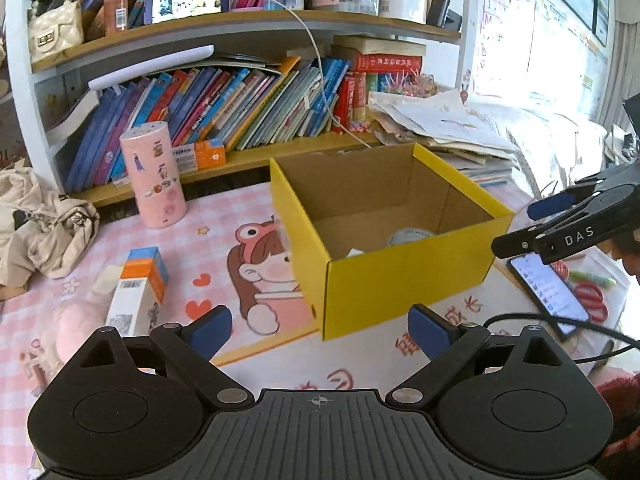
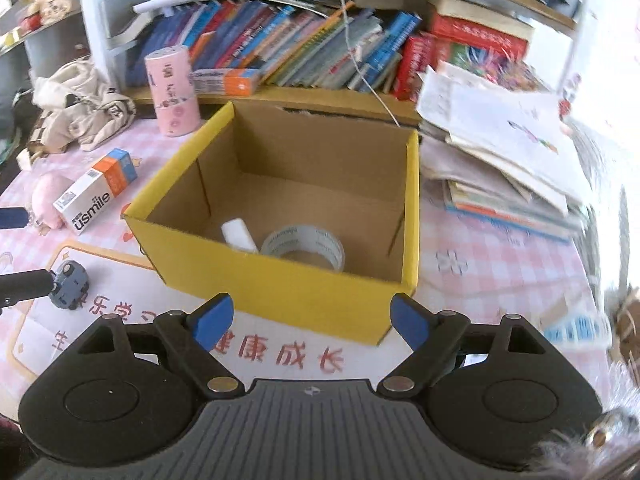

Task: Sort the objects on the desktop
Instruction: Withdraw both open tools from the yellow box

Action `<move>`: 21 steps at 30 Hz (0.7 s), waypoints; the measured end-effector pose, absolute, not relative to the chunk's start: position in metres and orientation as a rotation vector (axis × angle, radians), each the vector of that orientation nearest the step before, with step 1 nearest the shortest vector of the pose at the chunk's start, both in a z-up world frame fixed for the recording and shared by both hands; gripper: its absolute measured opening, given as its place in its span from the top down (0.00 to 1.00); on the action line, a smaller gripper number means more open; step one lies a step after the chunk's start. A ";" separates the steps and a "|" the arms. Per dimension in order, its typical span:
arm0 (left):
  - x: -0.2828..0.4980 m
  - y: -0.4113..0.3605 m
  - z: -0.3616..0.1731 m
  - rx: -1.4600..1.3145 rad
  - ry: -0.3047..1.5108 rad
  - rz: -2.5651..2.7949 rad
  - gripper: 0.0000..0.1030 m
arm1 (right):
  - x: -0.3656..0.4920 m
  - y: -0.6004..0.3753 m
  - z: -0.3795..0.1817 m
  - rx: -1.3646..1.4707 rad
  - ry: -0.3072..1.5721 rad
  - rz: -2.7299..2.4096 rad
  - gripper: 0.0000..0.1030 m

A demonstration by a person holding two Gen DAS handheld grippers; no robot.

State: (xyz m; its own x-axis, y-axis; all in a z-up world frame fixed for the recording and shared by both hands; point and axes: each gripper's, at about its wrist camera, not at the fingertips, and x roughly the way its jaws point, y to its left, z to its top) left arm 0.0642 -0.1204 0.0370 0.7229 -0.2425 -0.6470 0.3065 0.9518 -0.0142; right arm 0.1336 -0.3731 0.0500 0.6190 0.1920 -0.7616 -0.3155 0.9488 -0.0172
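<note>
An open yellow cardboard box (image 1: 400, 284) (image 2: 280, 296) stands on the pink checked desk mat. Inside it lie a roll of clear tape (image 2: 304, 246) (image 1: 410, 236) and a small white piece (image 2: 240, 234). My left gripper (image 1: 320, 332) hovers open before the box's near corner, with nothing between its blue pads. My right gripper (image 2: 310, 322) is open and empty in front of the box's front wall; it also shows at the right in the left wrist view (image 1: 560, 224). An orange-and-white toothbrush carton (image 1: 138, 292) (image 2: 98, 192) lies left of the box. A small grey toy car (image 2: 70, 284) sits on the mat by the left gripper's finger.
A pink cylinder (image 1: 158, 176) (image 2: 172, 92) stands behind the carton. A crumpled cloth bag (image 2: 80, 108) and a pink plush (image 2: 48, 196) lie at the left. A paper stack (image 2: 500, 152) fills the right. A phone (image 1: 548, 288) and red scissors (image 1: 592, 300) lie right of the box. Book shelves (image 1: 248, 156) stand behind.
</note>
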 end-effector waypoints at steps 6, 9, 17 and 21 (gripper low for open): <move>0.052 -0.100 0.032 0.084 0.724 -0.297 0.06 | 0.111 -0.357 0.037 -0.132 0.892 0.253 0.17; 0.046 -0.090 0.029 0.082 0.733 -0.293 0.06 | 0.102 -0.351 0.028 -0.119 0.915 0.234 0.17; 0.040 -0.067 0.019 0.067 0.772 -0.273 0.06 | 0.081 -0.334 0.013 -0.098 0.957 0.197 0.17; 0.039 -0.061 0.016 0.068 0.779 -0.282 0.06 | 0.076 -0.325 0.010 -0.093 0.968 0.184 0.17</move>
